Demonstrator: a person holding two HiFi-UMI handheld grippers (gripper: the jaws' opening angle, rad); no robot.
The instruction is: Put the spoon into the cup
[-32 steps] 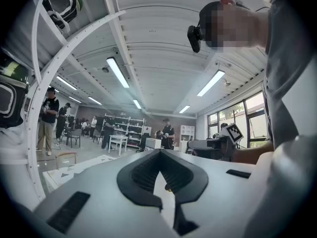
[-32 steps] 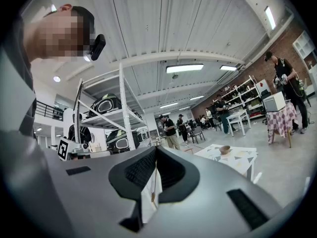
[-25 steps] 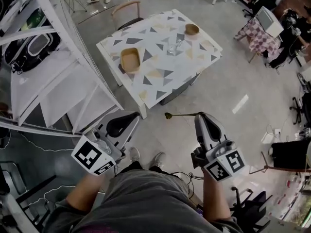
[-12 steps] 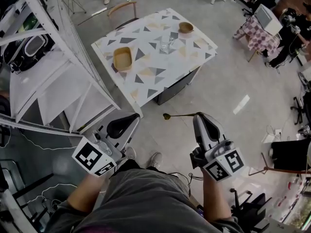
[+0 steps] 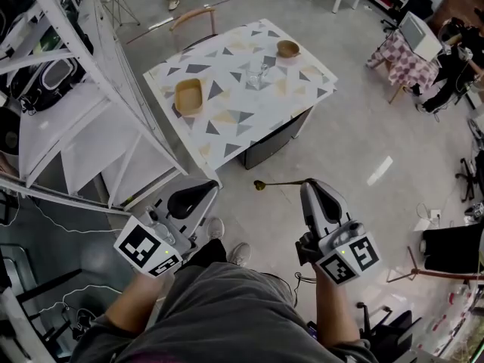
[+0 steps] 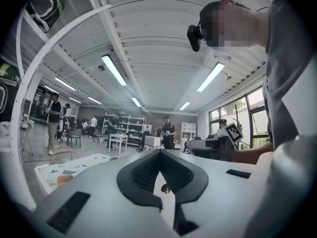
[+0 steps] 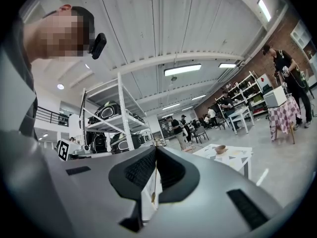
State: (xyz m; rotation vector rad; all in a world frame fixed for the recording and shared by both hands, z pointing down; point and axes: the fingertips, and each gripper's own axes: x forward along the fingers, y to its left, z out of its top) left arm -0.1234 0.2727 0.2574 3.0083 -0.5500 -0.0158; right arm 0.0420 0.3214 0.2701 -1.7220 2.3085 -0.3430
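My right gripper [image 5: 308, 183] is shut on the thin stem of a gold spoon [image 5: 281, 181], held level above the floor with its bowl pointing left. In the right gripper view the spoon's stem [image 7: 155, 180] runs between the closed jaws. My left gripper [image 5: 209, 190] is shut with nothing in it, about level with the right one; its jaws meet at the tip [image 6: 159, 153]. A clear glass cup [image 5: 257, 74] stands near the middle of the triangle-patterned table [image 5: 227, 119], far ahead of both grippers.
A wooden tray [image 5: 188, 97] lies on the table's left part and a small wooden bowl [image 5: 287, 48] at its far right. A chair [image 5: 193, 15] stands behind the table. White shelving [image 5: 83, 112] with bags rises at the left. Grey floor lies between me and the table.
Both grippers keep the same pose, the spoon still in the right one. The table has shifted slightly in view and my feet have moved.
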